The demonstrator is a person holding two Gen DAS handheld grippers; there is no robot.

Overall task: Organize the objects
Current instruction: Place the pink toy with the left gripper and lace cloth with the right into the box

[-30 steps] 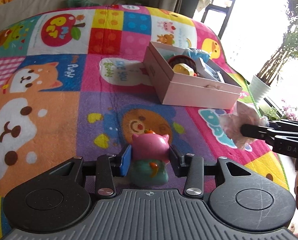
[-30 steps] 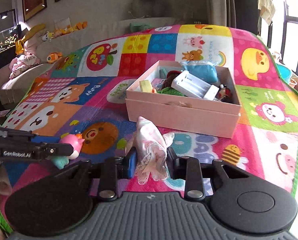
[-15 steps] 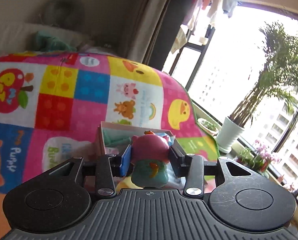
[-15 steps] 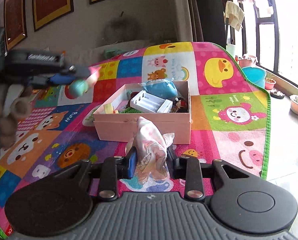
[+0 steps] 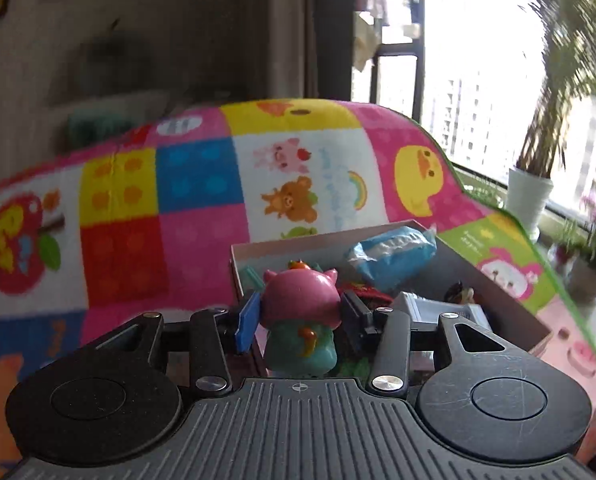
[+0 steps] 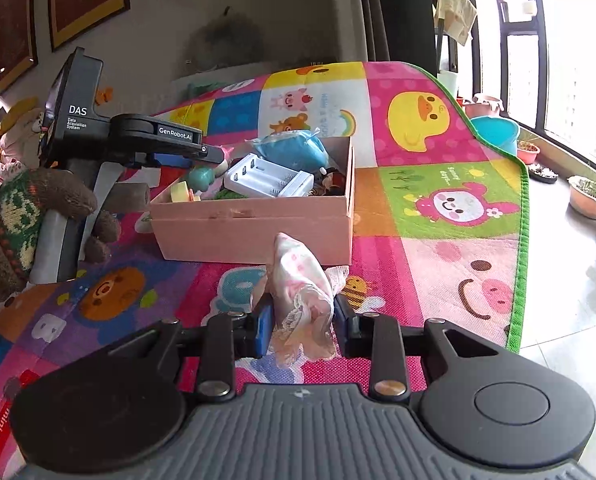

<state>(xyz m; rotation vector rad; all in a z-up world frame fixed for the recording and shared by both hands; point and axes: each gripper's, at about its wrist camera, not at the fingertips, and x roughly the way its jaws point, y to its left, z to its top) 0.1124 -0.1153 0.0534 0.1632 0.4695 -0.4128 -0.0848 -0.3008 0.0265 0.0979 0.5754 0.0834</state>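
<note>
My left gripper (image 5: 300,314) is shut on a pink-and-teal pig toy (image 5: 301,320) and holds it over the near left part of the open pink box (image 5: 506,300). In the right wrist view the left gripper (image 6: 213,160) reaches over the box (image 6: 253,232) from the left, with the toy (image 6: 201,178) above the contents. My right gripper (image 6: 302,316) is shut on a pink lace-trimmed cloth (image 6: 300,280) and holds it above the mat, just in front of the box.
The box holds a blue pouch (image 6: 293,148), a white battery holder (image 6: 267,176) and several small items. It sits on a colourful cartoon play mat (image 6: 438,200). Plant pots (image 6: 588,196) and a teal basin (image 6: 496,130) line the window at right.
My left gripper has lifted the pig toy off the mat and carried it right, over the box. My right gripper has drawn back a little with the cloth.
</note>
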